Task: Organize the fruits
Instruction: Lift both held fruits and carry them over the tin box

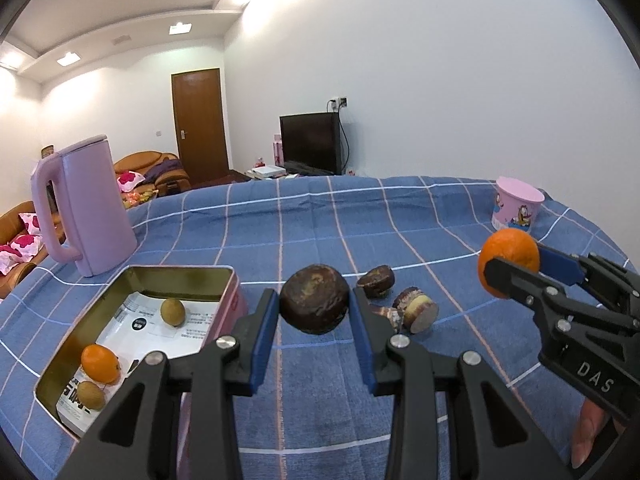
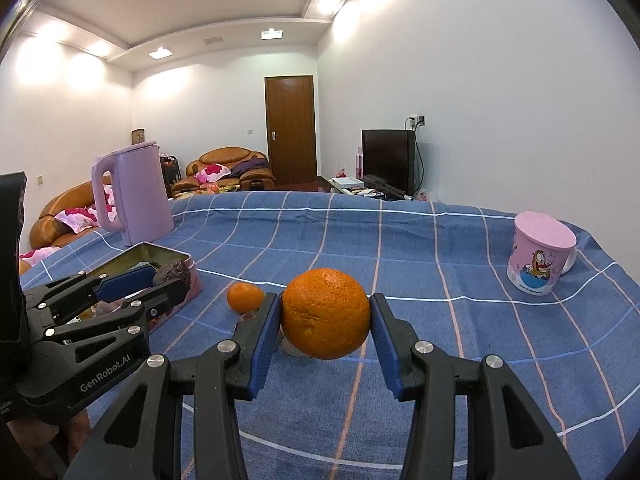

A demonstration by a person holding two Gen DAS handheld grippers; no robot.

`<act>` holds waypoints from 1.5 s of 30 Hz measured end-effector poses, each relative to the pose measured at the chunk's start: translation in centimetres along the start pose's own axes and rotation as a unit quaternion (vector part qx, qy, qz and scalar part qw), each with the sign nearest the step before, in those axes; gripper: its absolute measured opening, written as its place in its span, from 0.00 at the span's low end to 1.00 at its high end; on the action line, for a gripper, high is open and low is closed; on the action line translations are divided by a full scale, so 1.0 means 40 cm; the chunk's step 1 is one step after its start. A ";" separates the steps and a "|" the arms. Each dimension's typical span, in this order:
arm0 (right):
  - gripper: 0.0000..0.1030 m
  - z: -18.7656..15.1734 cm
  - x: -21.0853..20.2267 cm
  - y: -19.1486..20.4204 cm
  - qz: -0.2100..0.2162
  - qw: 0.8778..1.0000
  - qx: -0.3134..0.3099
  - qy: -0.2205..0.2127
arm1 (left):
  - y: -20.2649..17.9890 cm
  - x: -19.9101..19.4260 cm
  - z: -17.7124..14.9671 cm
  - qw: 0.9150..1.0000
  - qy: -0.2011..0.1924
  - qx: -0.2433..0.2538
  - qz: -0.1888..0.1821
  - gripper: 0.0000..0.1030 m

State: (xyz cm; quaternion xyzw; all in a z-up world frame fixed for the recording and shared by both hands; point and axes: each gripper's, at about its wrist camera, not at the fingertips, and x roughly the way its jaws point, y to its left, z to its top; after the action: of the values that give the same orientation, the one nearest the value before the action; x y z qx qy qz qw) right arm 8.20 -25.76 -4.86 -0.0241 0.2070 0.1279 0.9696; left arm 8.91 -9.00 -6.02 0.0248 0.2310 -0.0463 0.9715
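A lilac kettle (image 1: 86, 206) stands on the blue checked cloth (image 1: 320, 220), far left of the gripper. A pink cartoon cup (image 2: 540, 256) sits far right. Beyond: a dark television (image 1: 311, 143), brown door (image 1: 199, 120), orange sofa (image 2: 230, 168).

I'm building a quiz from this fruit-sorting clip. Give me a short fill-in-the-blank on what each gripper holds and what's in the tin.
1. The right gripper is shut on an ____.
2. The left gripper holds a dark brown fruit beside the open ____.
3. The tin already holds one small orange and ____ greenish-brown fruits.
4. The kettle behind the tin is ____ in colour.

Missing words: orange; tin; two; pink
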 end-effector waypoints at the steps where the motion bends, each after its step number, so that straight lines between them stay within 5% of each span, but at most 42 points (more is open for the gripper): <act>1: 0.46 0.000 -0.001 0.000 0.000 1.000 0.000 -0.002 | 0.000 -0.001 0.000 1.000 -0.002 0.000 0.001 0.37; 45: 0.46 -0.005 -0.056 0.022 0.009 0.998 -0.022 -0.057 | -0.008 -0.067 -0.005 0.997 -0.076 0.007 0.033 0.37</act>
State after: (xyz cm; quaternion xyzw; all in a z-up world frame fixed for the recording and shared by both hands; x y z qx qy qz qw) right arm 5.93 -25.49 -4.15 -0.0364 0.1491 0.1427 0.9778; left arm 6.42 -9.09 -5.00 0.0354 0.1552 -0.0178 0.9871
